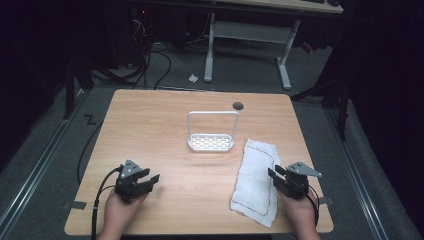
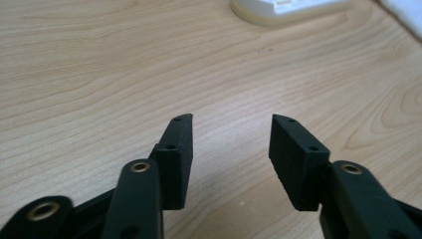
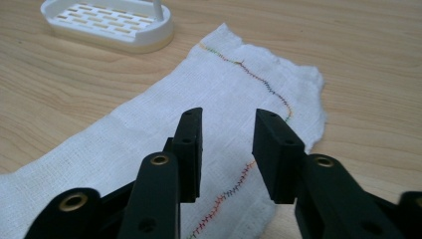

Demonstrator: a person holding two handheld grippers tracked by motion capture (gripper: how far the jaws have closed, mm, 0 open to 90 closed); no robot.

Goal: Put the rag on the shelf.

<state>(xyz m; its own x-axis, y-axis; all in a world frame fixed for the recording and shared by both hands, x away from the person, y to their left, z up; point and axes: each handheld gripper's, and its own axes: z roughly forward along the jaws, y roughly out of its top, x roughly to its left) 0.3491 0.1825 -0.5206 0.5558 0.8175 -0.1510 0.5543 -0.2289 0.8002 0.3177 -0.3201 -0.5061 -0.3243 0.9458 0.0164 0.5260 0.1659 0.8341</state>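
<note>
High view puts the white cloth (image 1: 256, 181) on the table (image 1: 165, 125) just beside the right claw (image 1: 275, 174), its length running away from the person, while the left claw (image 1: 151, 180) (both claws apart, empty) sits well apart from it.

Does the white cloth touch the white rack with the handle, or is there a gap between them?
Apart. In the high view, a strip of bare table separates the cloth from the rack; the right gripper view also shows wood between them.
</note>
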